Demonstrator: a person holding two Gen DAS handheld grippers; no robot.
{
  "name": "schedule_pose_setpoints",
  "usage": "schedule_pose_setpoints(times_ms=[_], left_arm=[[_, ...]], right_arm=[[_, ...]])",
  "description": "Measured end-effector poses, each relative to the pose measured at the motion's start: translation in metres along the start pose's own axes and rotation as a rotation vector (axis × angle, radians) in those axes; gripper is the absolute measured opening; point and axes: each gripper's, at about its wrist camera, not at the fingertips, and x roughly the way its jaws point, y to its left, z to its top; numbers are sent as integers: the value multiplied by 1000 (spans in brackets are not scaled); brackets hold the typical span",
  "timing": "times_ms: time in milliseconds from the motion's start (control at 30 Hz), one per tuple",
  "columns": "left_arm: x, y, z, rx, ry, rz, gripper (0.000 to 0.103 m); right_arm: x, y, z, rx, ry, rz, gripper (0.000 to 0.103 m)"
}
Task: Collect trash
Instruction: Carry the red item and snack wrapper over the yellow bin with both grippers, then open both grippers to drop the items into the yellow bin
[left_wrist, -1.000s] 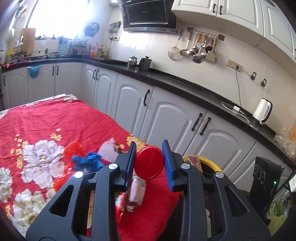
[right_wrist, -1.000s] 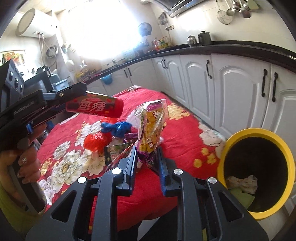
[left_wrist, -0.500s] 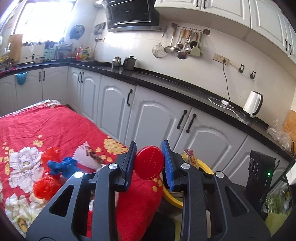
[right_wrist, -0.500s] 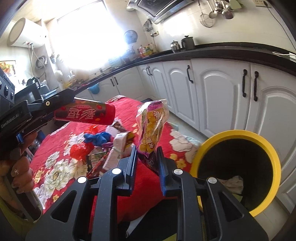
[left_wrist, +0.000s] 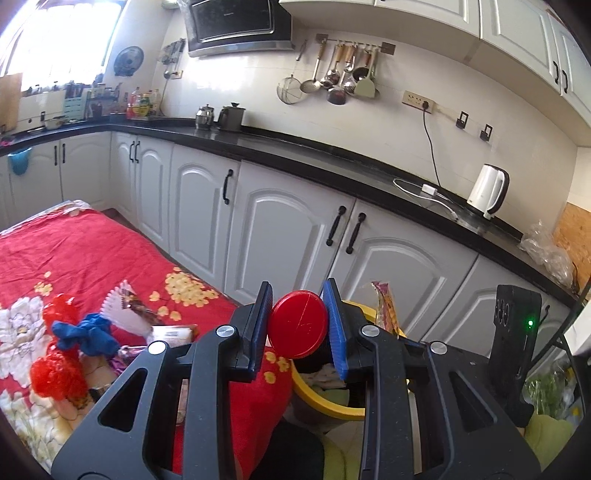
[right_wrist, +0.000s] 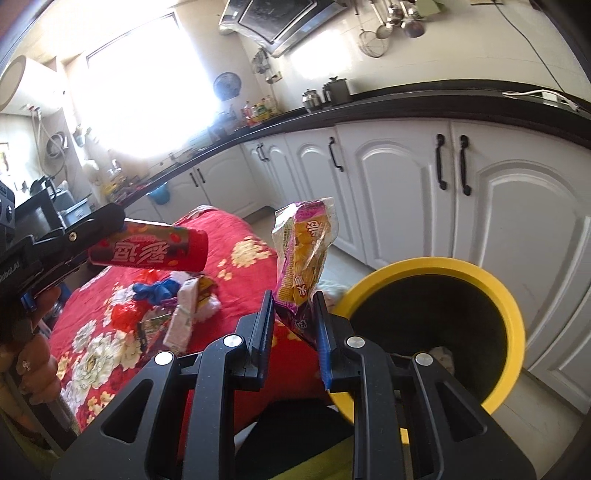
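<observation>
the yellow bin (right_wrist: 436, 264) stands by the red tabletop (left_wrist: 74, 251); carry the left tool (left_wrist: 298, 325), clamped on a red can (right_wrist: 147, 251), and right tool (right_wrist: 293, 325), pinching a snack wrapper (right_wrist: 304, 254), over its mouth before releasing

Right gripper (right_wrist: 293, 317) clamped on the lower end of a yellow-and-purple snack wrapper (right_wrist: 304, 258), wrapper standing upright between the blue-edged fingers (right_wrist: 265, 325). Yellow-rimmed trash bin (right_wrist: 513, 314) just right of the wrapper, black inside, pale crumpled scraps (right_wrist: 441, 356) at its bottom. Left of the bin, a table under a red floral tablecloth (right_wrist: 240, 240). Well left of the bin and above the cloth, left gripper (right_wrist: 107, 227) gripping a red cylindrical can (right_wrist: 155, 249), held level, its free end toward the bin. Beneath the can, on the cloth: blue crumpled piece (right_wrist: 159, 290), red plastic scrap (right_wrist: 123, 315), pale wrapper (right_wrist: 183, 321). Behind the bin, white cabinet doors (right_wrist: 399, 192).
</observation>
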Motion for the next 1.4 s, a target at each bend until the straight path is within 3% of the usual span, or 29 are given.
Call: schedule_pose_setpoints(times_ms=[667, 1400], left_arm=[[46, -38, -18, 19, 56, -83, 22], [106, -58, -55, 9, 196, -152, 22]], right_arm=[[-10, -67, -2, 94, -19, -127, 20], [18, -122, -29, 202, 86, -179, 20]])
